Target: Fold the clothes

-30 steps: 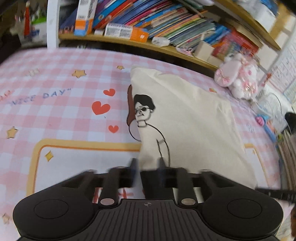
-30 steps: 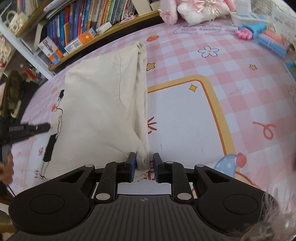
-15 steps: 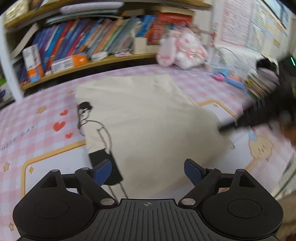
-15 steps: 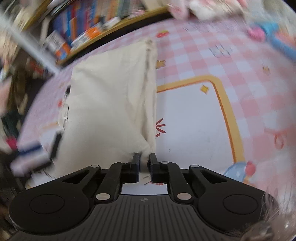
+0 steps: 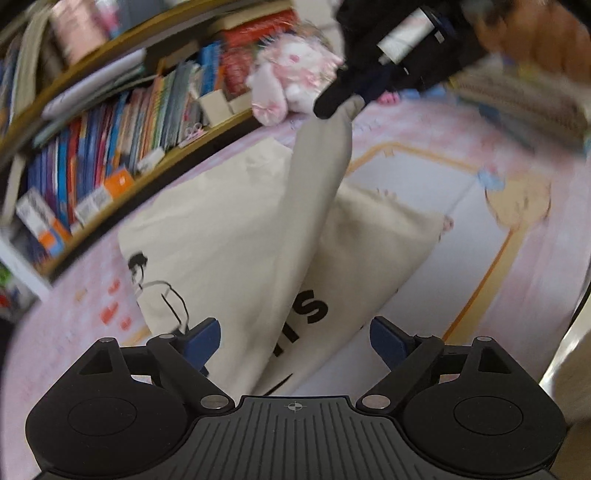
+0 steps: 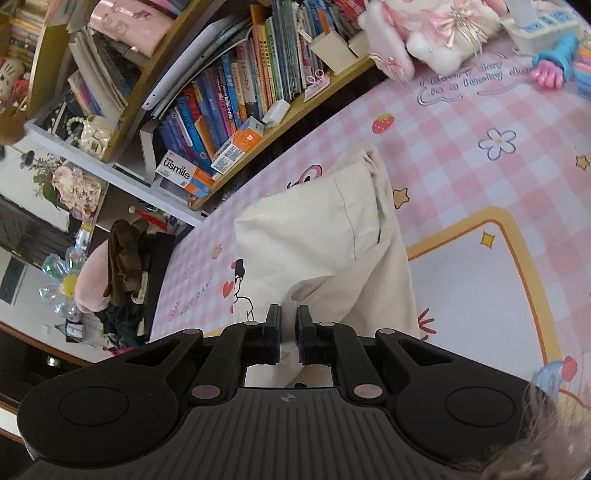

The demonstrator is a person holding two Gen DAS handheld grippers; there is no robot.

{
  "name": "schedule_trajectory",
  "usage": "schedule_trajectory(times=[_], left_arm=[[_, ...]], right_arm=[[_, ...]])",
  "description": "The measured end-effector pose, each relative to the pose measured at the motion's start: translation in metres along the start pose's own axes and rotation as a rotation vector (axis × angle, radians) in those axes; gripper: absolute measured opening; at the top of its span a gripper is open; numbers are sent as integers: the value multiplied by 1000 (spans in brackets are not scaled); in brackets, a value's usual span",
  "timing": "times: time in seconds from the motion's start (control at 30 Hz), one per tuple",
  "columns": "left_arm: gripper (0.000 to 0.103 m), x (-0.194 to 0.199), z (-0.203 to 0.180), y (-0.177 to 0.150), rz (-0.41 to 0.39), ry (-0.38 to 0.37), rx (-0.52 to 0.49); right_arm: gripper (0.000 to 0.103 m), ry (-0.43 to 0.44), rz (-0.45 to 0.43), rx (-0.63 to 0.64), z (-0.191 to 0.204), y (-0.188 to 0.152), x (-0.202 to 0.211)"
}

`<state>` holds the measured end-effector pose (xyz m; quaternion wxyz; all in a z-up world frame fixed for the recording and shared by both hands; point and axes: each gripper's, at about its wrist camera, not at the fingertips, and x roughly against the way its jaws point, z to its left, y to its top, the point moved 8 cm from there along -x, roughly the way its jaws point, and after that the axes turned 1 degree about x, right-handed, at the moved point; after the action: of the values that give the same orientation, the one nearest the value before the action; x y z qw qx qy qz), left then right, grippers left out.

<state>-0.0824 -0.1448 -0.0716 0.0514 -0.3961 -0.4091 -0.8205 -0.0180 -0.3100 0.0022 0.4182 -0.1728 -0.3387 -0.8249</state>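
A cream garment [image 5: 229, 236] with a cartoon figure and black letters lies on the pink checked table cover [image 5: 74, 325]. My left gripper [image 5: 295, 338] stands wide open just above the garment's near part, its blue pads [image 5: 201, 338] touching nothing. The right gripper [image 6: 289, 321] is shut on a corner of the cream garment [image 6: 314, 236] and holds it lifted off the table. In the left wrist view the right gripper [image 5: 341, 98] shows as a black shape at the top, with a long fold of cloth hanging from it.
A low shelf of books [image 6: 236, 99] runs along the far edge. A pink plush toy [image 6: 424, 33] and small pink and blue toys [image 6: 554, 66] lie at the back right. Clothes are piled on a chair [image 6: 122, 266] left of the table.
My left gripper let go of the garment, opened wide and swung round with a roll. The right gripper shut on the garment's edge and raised it, so a fold now hangs up.
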Motion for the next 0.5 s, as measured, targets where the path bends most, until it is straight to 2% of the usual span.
schedule_trajectory(times=[0.1, 0.17, 0.23, 0.43, 0.5], left_arm=[[90, 2, -5, -2, -6, -15, -35], [90, 3, -5, -3, -1, -31, -26], [90, 3, -4, -3, 2, -37, -19], [90, 2, -5, -3, 6, -48, -28], [90, 0, -7, -3, 11, -49, -39]], right_arm=[[8, -52, 14, 35, -7, -7, 2], [16, -98, 43, 52, -18, -18, 3], [39, -157, 74, 53, -31, -29, 1], [40, -280, 149, 54, -58, -55, -14], [40, -285, 143, 79, -55, -57, -18]])
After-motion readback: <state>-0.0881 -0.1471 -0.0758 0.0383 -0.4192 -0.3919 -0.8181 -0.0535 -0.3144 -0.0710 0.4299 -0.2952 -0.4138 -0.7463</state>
